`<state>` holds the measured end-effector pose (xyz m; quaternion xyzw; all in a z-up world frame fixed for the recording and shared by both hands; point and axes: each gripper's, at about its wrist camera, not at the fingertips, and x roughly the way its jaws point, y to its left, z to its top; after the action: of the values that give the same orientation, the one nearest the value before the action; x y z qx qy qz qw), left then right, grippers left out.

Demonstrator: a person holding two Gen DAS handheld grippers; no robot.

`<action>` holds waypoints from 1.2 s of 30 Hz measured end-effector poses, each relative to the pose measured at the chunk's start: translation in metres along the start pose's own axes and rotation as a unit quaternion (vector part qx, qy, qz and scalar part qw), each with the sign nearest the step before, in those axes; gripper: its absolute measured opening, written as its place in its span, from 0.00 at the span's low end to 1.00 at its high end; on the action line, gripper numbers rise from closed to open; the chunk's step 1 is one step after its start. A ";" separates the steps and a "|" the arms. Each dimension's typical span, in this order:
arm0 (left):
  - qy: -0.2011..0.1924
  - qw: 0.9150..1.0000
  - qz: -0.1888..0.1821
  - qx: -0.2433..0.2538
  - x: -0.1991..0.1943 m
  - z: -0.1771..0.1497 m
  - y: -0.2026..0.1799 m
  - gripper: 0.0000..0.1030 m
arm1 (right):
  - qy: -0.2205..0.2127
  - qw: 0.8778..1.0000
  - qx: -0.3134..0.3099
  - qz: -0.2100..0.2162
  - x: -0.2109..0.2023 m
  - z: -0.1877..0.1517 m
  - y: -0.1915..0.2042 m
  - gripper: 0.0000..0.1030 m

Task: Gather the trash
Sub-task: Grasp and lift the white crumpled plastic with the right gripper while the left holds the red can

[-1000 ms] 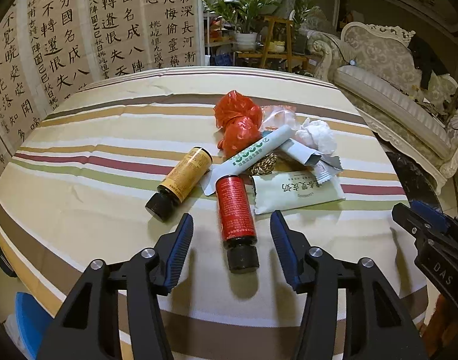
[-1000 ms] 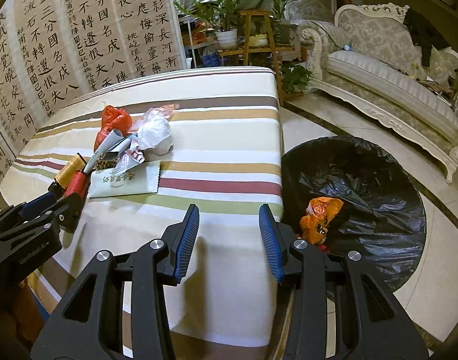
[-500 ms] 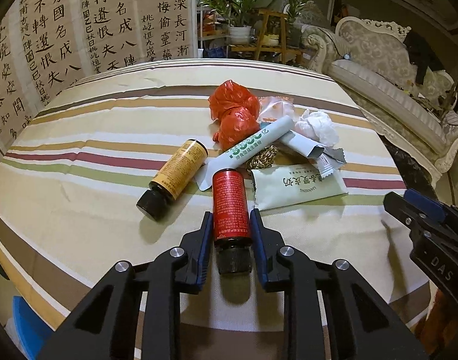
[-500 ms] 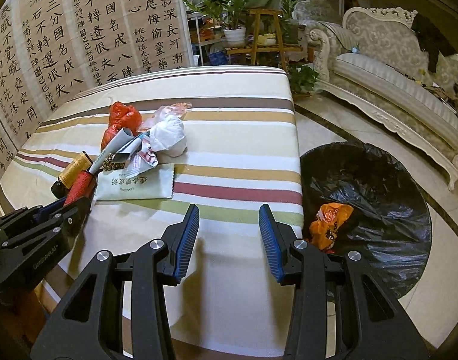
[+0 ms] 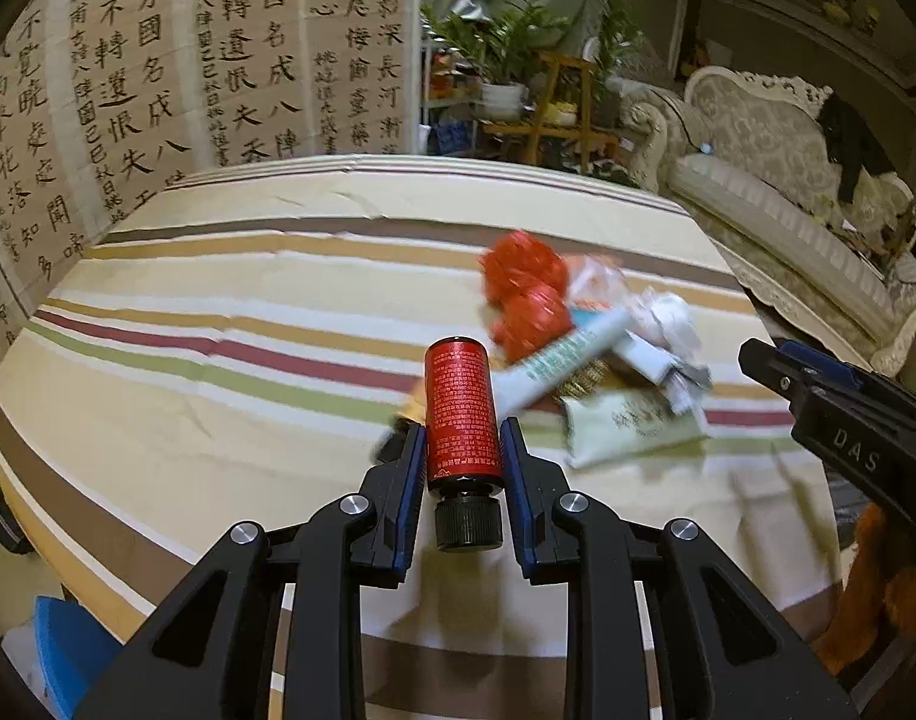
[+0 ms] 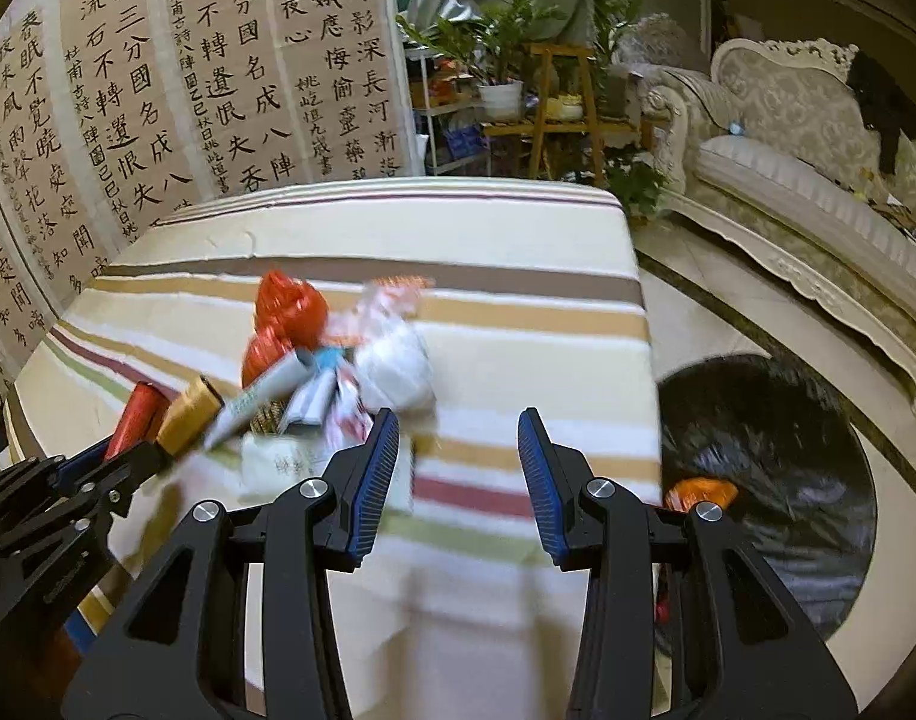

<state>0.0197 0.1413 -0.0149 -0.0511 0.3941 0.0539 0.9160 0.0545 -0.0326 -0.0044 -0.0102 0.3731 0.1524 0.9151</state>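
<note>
My left gripper (image 5: pixel 462 450) is shut on a red bottle (image 5: pixel 460 414) with a black cap, held just above the striped tablecloth (image 5: pixel 218 276). Behind it lies a trash pile: a red plastic bag (image 5: pixel 523 294), a white tube (image 5: pixel 553 360), a crumpled tissue (image 5: pixel 667 324) and a pale green packet (image 5: pixel 631 420). The yellow bottle (image 6: pixel 191 414) shows beside the red bottle (image 6: pixel 135 417) in the right wrist view. My right gripper (image 6: pixel 458 456) hangs open and empty over the table's near right part, short of the pile.
A black trash bag (image 6: pixel 775 480) stands open on the floor to the right of the table, with an orange wrapper (image 6: pixel 700 489) inside. Calligraphy screens (image 5: pixel 188 60) line the left. A pale sofa (image 6: pixel 817 192) and a plant stand (image 6: pixel 553 96) stand behind.
My left gripper closed on the red bottle and raised it off the cloth. My right gripper stayed open and shifted left, toward the trash pile.
</note>
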 end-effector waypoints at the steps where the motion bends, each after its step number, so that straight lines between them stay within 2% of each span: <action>1: -0.002 1.000 0.005 -0.004 0.000 0.003 0.006 0.25 | 0.000 1.000 -0.001 0.003 0.003 0.004 0.003 0.39; 8: -0.002 0.999 0.027 -0.029 0.009 0.012 0.033 0.25 | 0.012 1.000 -0.008 0.020 0.026 0.020 0.016 0.39; 18: 0.006 0.999 0.026 -0.042 0.020 0.014 0.045 0.25 | 0.045 0.999 -0.005 0.025 0.055 0.025 0.024 0.39; 21: 0.007 0.999 0.024 -0.043 0.020 0.013 0.045 0.25 | 0.055 0.998 -0.004 0.028 0.060 0.023 0.025 0.34; 36: 0.003 0.999 0.008 -0.031 0.014 0.009 0.031 0.25 | 0.026 1.000 -0.004 0.010 0.031 0.014 0.018 0.30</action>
<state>0.0312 0.1743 -0.0202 -0.0765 0.3957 0.0730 0.9123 0.0797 -0.0054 -0.0141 -0.0142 0.3959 0.1633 0.9035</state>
